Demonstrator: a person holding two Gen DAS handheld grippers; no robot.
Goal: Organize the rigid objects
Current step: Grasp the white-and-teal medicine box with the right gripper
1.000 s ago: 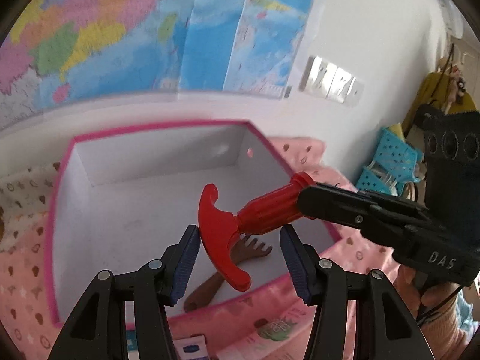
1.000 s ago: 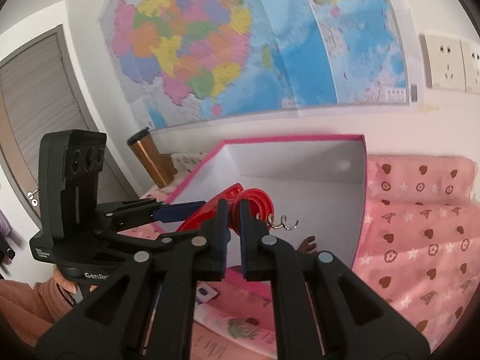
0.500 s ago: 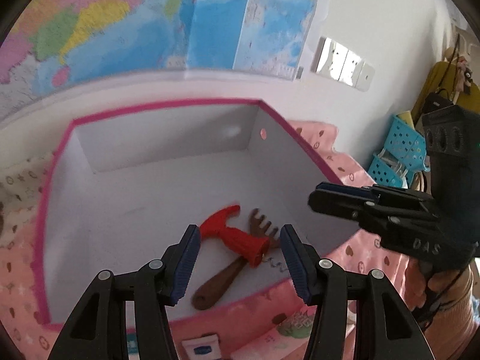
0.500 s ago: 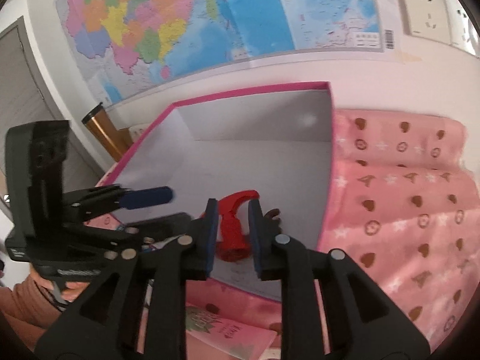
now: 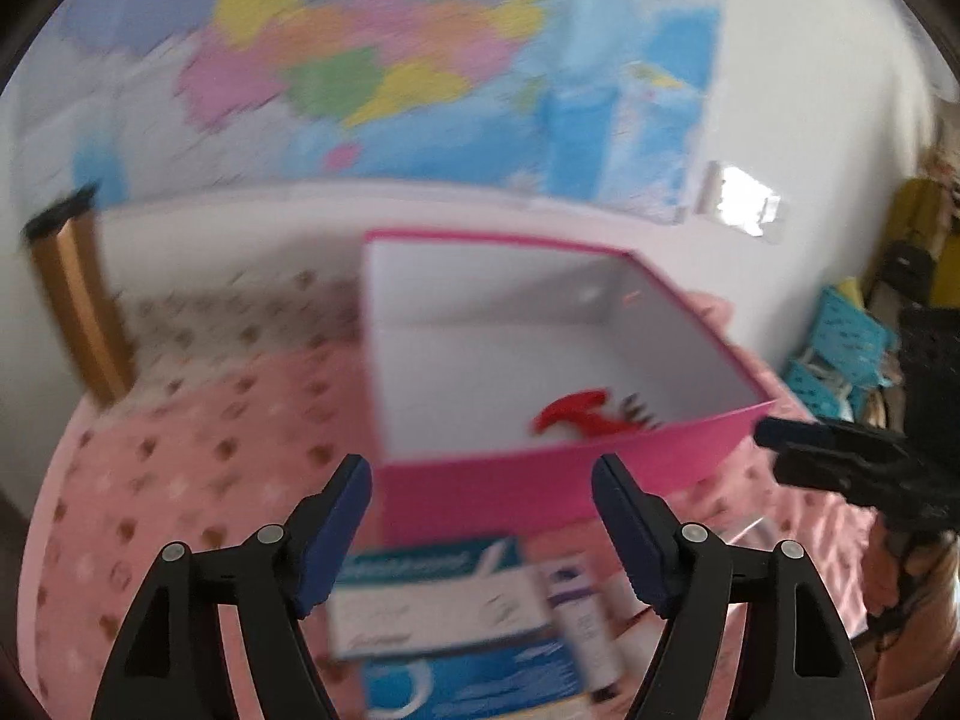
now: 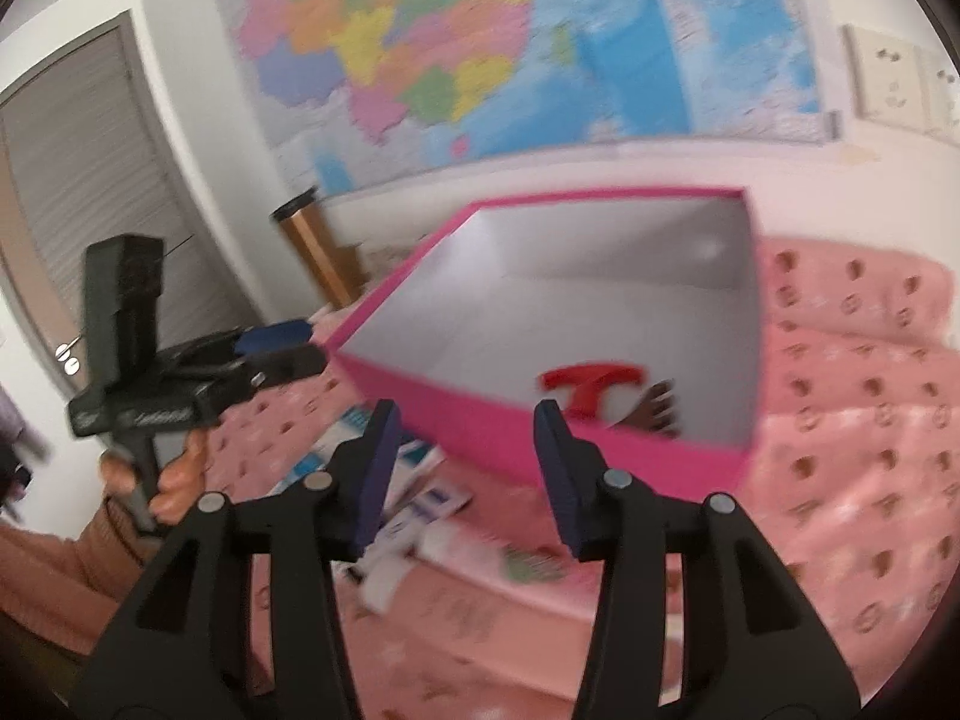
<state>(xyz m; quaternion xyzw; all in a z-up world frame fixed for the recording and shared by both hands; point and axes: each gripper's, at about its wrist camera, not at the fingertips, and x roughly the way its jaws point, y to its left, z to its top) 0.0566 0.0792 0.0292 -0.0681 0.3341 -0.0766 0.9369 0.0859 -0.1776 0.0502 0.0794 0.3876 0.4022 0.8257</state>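
A pink box (image 5: 540,480) (image 6: 480,432) with a white inside stands on the pink bed. In it lie a red toy hammer (image 5: 570,414) (image 6: 591,381) and a brown toy rake (image 5: 639,405) (image 6: 651,414). My left gripper (image 5: 480,480) hovers before the box's near wall, jaws opening, nothing between them. My right gripper (image 6: 465,429) is also pulled back in front of the box, jaws opening and empty. Blue-and-white cartons (image 5: 438,606) (image 6: 420,498) lie on the bed below both grippers. The right gripper (image 5: 840,456) shows at the right of the left wrist view.
A pink patterned bedspread (image 5: 180,480) (image 6: 852,420) covers the bed. A map (image 5: 360,60) hangs on the wall behind. A brass post (image 5: 78,312) stands at the bed's left corner. Turquoise baskets (image 5: 840,348) sit at the right. A hand (image 6: 174,474) holds the left gripper.
The right gripper let go of the red hammer, which now lies in the box. Both grippers drew back from the box and opened wider; cartons came into view below.
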